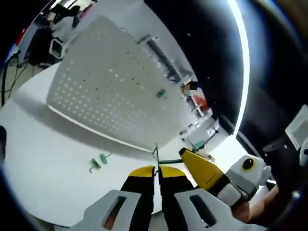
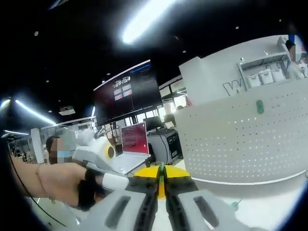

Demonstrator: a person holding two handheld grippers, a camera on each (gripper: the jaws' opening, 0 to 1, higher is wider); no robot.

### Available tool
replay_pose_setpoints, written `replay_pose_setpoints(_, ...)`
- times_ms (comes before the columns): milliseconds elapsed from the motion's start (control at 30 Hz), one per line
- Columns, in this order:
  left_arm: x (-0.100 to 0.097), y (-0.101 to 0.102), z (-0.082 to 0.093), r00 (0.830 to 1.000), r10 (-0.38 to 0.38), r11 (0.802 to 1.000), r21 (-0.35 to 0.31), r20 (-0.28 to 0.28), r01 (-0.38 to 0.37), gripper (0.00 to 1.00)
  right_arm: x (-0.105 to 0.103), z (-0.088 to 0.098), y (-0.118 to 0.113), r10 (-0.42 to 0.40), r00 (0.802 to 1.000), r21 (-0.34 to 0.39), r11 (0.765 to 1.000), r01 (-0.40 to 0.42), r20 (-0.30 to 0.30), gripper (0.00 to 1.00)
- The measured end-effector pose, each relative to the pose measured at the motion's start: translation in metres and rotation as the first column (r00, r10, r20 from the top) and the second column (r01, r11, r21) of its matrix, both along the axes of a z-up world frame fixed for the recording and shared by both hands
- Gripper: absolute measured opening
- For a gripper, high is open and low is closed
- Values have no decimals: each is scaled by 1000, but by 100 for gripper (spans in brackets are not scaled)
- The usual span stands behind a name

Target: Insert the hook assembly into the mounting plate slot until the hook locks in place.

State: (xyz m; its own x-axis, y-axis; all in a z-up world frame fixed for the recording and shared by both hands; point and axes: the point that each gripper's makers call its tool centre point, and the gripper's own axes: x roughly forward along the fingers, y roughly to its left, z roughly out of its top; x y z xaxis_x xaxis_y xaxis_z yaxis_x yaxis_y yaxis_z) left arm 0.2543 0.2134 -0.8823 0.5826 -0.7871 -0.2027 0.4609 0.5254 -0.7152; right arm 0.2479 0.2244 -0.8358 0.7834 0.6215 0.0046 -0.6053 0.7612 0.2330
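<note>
Alignment comes next: your left gripper (image 1: 156,169) pinches the hook assembly (image 1: 166,160); right gripper (image 2: 162,181) closed; steer toward the pegboard (image 1: 110,82).

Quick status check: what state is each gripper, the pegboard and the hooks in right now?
Left gripper: shut on a thin hook.
Right gripper: shut on the green hook rod.
Held hook: off the table, both grippers pinching it.
Pegboard: upright, one green hook already mounted.
Loose hooks: lying on the table.
</note>
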Motion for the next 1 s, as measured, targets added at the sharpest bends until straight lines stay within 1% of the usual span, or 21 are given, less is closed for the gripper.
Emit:
replay_pose_setpoints(100, 0, -1, -1, 999, -7, 998, 56, 34, 5, 2, 0, -2, -1, -2, 1000, 6, 1000, 2, -18, 1)
replay_pose_setpoints(233, 2, 1, 1, 997, -2, 995, 96, 79, -6, 1, 0, -2, -3, 16, 998, 43, 999, -13, -63, 1)
replay_pose_setpoints(267, 3, 2, 2, 995, 3, 994, 111, 103, -15, 1, 0, -2, -4, 25, 996, 75, 997, -19, -83, 1)
replay_pose_setpoints(300, 6, 4, 4, 988, 4, 989, 144, 154, -26, 1, 0, -1, -4, 29, 994, 109, 994, -18, -102, 2)
replay_pose_setpoints(333, 8, 6, 5, 981, 5, 983, 179, 193, -40, 1, 1, 0, -6, 30, 993, 121, 992, -16, -115, 3)
replay_pose_setpoints(367, 9, 8, 4, 976, 0, 973, 226, 219, -51, 1, 0, 1, -7, 44, 992, 129, 991, -28, -121, 3)
replay_pose_setpoints(400, 9, 10, 3, 968, -19, 958, 282, 251, -54, 1, 1, 1, -9, 44, 992, 125, 992, -29, -120, 3)
replay_pose_setpoints(433, 10, 12, 2, 956, -41, 935, 349, 290, -66, 1, 1, 3, -10, 48, 991, 125, 992, -33, -121, 3)
replay_pose_setpoints(467, 11, 12, 2, 949, -56, 922, 382, 310, -70, 1, 1, 3, -10, 56, 990, 128, 991, -40, -127, 3)
replay_pose_setpoints(500, 11, 11, 4, 942, -73, 913, 402, 328, -70, 1, 2, 3, -12, 60, 989, 135, 990, -42, -132, 4)
replay_pose_setpoints(533, 11, 10, 6, 938, -79, 911, 407, 339, -70, 1, 3, 4, -13, 60, 989, 141, 989, -41, -135, 4)
replay_pose_setpoints(567, 11, 9, 9, 933, -75, 912, 402, 351, -78, 1, 3, 3, -14, 65, 987, 145, 988, -44, -144, 5)
replay_pose_setpoints(633, 11, 10, 12, 931, -71, 912, 401, 358, -85, 1, 3, 4, -14, 80, 984, 166, 985, -53, -161, 6)
replay_pose_setpoints(733, 13, 11, 15, 925, -62, 912, 397, 375, -100, 1, 1, 6, -13, 87, 984, 161, 985, -61, -158, 7)
replay_pose_setpoints(833, 14, 12, 18, 925, -53, 918, 384, 375, -103, 1, -1, 6, -12, 89, 983, 164, 985, -63, -161, 7)
replay_pose_setpoints(867, 14, 12, 19, 921, -55, 915, 388, 386, -108, 1, -1, 6, -11, 92, 982, 166, 984, -64, -164, 7)
replay_pose_setpoints(900, 14, 13, 19, 916, -62, 909, 402, 397, -112, 1, -2, 6, -10, 94, 982, 165, 984, -67, -162, 7)
replay_pose_setpoints(933, 14, 15, 19, 904, -80, 891, 436, 420, -124, 1, -3, 6, -10, 96, 982, 163, 984, -69, -162, 7)
replay_pose_setpoints(1000, 13, 16, 20, 889, -100, 874, 467, 447, -137, 1, -4, 5, -8, 106, 979, 161, 984, -78, -172, 7)
